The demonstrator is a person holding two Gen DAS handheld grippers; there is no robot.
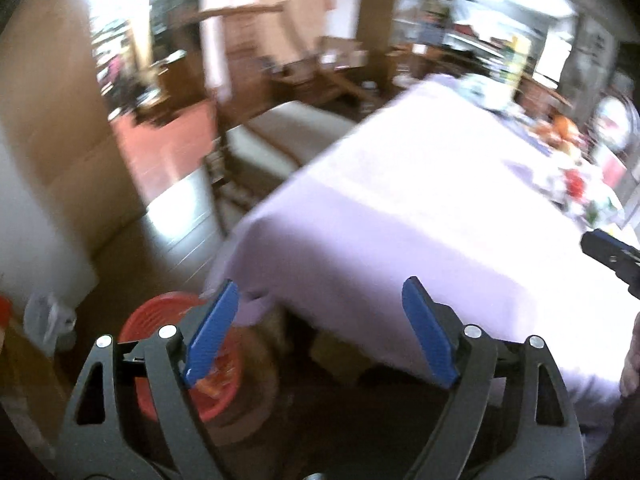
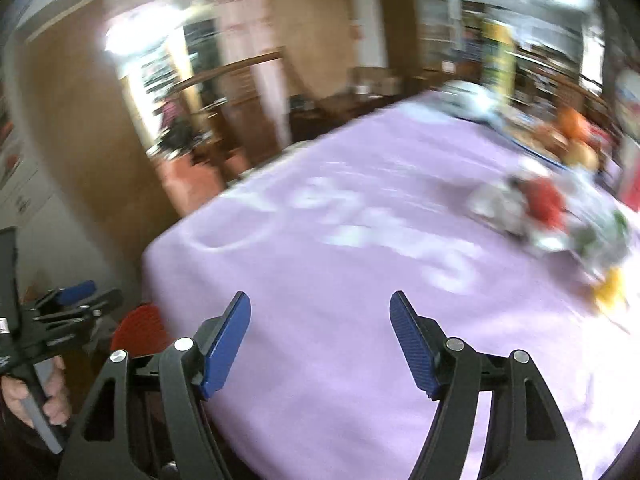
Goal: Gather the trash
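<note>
Both pictures are blurry, so no words or brand names can be read. The purple tablecloth point(image 2: 360, 280) has big white shapes on it, but they are too smeared to read as letters.

The left gripper point(image 1: 320, 332) has its blue fingers point(image 1: 210, 340) wide apart, with nothing between them. The right gripper point(image 2: 320, 340) also has its fingers apart and holds nothing.

The trash point(image 2: 560, 216) is a heap of crumpled wrappers, white, red, green and yellow, on the table at about 2 o'clock in the right wrist view. It is well apart from both grippers. In the left wrist view the same heap point(image 1: 580, 192) sits at about 2 o'clock, near the far right edge.

The left wrist view shows a red bin point(image 1: 160, 360) on the floor at about 7 o'clock, just beside the table corner. Something orange and crinkly lies inside it, partly hidden by the left finger. What it is cannot be told. The right wrist view shows only a small red slice of that bin point(image 2: 140, 330) at about 8 o'clock.

Only the right wrist view shows the hand point(image 2: 36, 400) holding the left gripper's handle, at about 8 o'clock. Only the left wrist view shows the grey floor point(image 1: 180, 220) beside the table.
</note>
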